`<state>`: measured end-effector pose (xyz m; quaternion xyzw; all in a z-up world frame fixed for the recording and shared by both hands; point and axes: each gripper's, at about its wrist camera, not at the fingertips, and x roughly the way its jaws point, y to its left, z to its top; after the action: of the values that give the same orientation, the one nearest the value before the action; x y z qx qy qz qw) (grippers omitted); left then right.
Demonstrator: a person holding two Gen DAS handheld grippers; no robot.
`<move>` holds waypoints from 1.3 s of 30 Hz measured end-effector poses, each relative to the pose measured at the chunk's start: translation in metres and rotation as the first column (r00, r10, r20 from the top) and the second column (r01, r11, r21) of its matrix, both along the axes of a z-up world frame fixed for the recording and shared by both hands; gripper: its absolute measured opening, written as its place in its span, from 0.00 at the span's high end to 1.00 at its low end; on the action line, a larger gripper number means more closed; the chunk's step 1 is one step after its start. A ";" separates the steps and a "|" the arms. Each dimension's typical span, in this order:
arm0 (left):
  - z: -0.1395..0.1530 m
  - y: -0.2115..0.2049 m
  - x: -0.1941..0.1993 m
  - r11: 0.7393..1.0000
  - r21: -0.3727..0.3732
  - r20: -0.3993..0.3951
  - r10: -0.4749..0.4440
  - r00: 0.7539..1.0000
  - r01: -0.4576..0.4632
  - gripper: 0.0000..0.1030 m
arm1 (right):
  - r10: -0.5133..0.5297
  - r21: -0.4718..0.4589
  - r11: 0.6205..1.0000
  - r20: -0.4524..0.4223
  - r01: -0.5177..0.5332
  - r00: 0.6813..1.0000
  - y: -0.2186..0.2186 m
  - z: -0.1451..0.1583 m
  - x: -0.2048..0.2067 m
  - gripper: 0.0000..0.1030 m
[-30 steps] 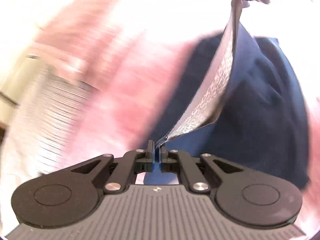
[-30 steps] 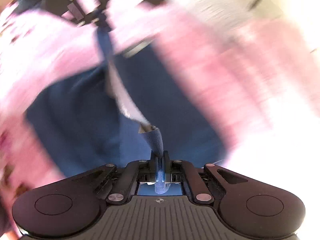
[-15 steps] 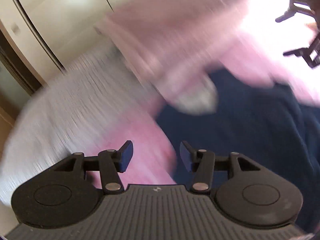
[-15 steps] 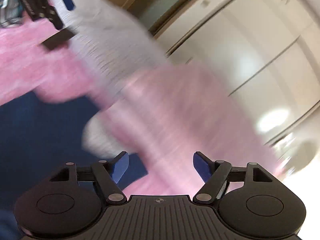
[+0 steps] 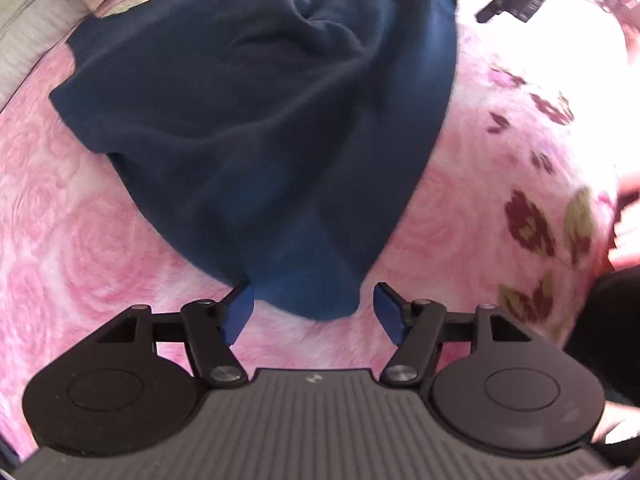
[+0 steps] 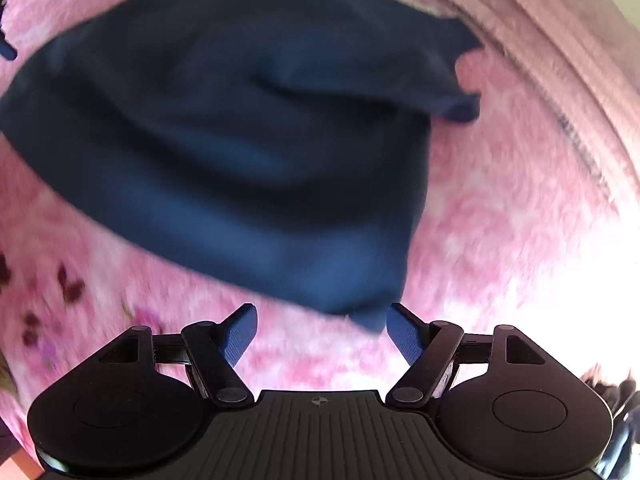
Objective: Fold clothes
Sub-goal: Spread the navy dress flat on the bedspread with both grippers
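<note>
The navy garment (image 5: 256,120) lies rumpled on the pink floral blanket (image 5: 80,220), a folded pinkish cloth (image 6: 520,32) just beyond its far edge. My left claw (image 5: 314,312) points down at the near corner of the garment; its jaws have just been opening and now stand apart, the corner lying between the blue pads untouched. My right claw (image 6: 322,330) hangs over the other near corner with its jaws spread wide, gripping nothing. From the left wrist view, my right claw shows at the upper right.
</note>
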<state>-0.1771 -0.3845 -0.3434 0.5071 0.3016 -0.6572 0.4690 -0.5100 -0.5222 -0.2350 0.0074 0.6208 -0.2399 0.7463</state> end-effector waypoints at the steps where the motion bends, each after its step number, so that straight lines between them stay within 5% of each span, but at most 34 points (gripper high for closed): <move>1: -0.002 0.002 -0.001 1.000 -0.005 0.013 0.019 1.000 -0.019 0.39 | -0.008 -0.005 1.000 0.004 0.008 1.000 -0.002 -0.002 -0.002 0.28; 5: 0.001 0.002 0.010 0.989 0.003 -0.038 0.150 0.988 -0.150 0.39 | -0.048 -0.014 0.999 0.040 0.049 0.998 -0.010 -0.006 -0.011 0.28; 10: 0.008 0.016 0.047 0.919 0.049 -0.178 0.393 0.902 -0.391 0.40 | -0.257 0.148 0.962 0.226 0.227 0.940 -0.043 0.003 -0.033 0.28; 16: -0.005 -0.001 0.069 0.881 0.141 -0.339 0.471 0.814 -0.451 0.62 | -0.410 0.329 0.891 0.283 0.314 0.867 -0.081 -0.015 -0.037 0.28; 18: -0.010 -0.009 0.068 0.876 0.166 -0.369 0.481 0.795 -0.453 0.81 | -0.426 0.355 0.878 0.279 0.320 0.861 -0.088 -0.018 -0.037 0.50; 19: -0.011 -0.013 0.069 0.874 0.171 -0.369 0.485 0.793 -0.454 0.89 | -0.435 0.364 0.871 0.264 0.329 0.861 -0.092 -0.021 -0.036 0.77; 20: -0.010 -0.016 0.070 0.873 0.174 -0.368 0.487 0.792 -0.455 0.96 | -0.447 0.366 0.865 0.247 0.344 0.860 -0.096 -0.022 -0.036 0.92; 21: -0.004 -0.017 0.071 0.877 0.165 -0.368 0.479 0.797 -0.451 0.96 | -0.460 0.373 0.856 0.233 0.358 0.857 -0.102 -0.022 -0.037 0.97; 26: 0.075 0.005 0.087 0.929 0.079 -0.342 0.366 0.865 -0.362 0.98 | -0.414 0.369 0.869 0.176 0.330 0.893 -0.093 0.020 -0.038 1.00; 31: 0.143 0.050 0.109 0.945 0.035 -0.301 0.320 0.898 -0.325 1.00 | -0.447 0.478 0.811 0.135 0.336 0.885 -0.029 0.076 -0.057 1.00; 35: 0.148 0.089 0.110 0.964 0.079 -0.275 0.264 0.925 -0.252 1.00 | -0.478 0.561 0.744 0.069 0.362 0.875 0.056 0.084 -0.070 1.00; 39: 0.115 0.125 0.103 0.976 0.165 -0.235 0.177 0.956 -0.140 0.98 | -0.577 0.575 0.669 0.002 0.471 0.817 0.128 0.068 -0.089 1.00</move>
<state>-0.0741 -0.2592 -0.2281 0.4281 0.4451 -0.6516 0.4406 -0.5986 -0.3945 -0.1666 0.4220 0.5624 -0.2542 0.6641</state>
